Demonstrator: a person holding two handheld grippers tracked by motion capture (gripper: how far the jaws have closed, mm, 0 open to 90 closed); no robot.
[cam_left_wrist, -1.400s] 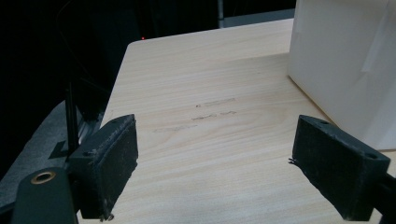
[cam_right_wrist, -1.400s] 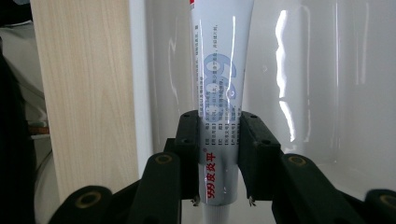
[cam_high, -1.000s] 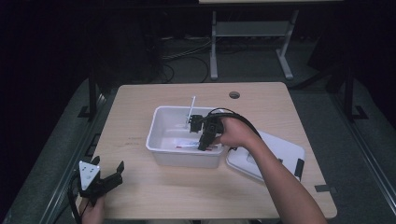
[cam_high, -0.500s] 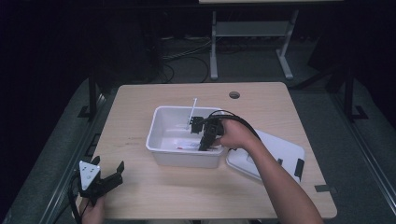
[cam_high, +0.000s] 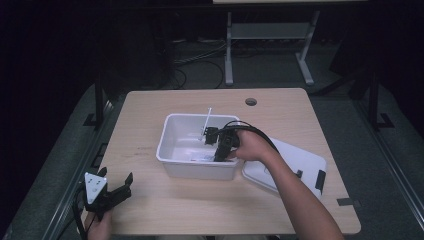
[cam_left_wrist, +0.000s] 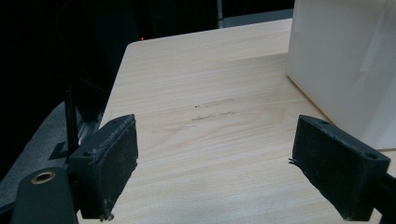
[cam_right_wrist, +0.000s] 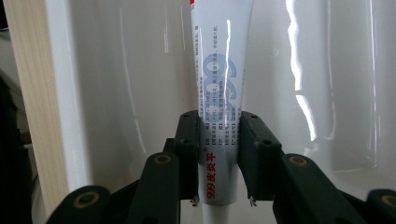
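Observation:
A white tube with blue and red print lies lengthwise inside the white bin. My right gripper is shut on the tube's lower part, one pad pressed against each side. In the high view the right gripper reaches down into the right half of the bin, with the person's hand behind it. My left gripper rests at the table's front left corner. Its jaws stand wide open over bare wood, as the left gripper view also shows, and the bin's outer wall is to the right.
The bin's white lid with black clips lies flat on the table just right of the bin. A thin white stick rises near the bin's far wall. A round cable hole sits near the table's far edge.
The right hand has shifted slightly toward the bin's near wall, still holding the tube. The left gripper has stayed in place.

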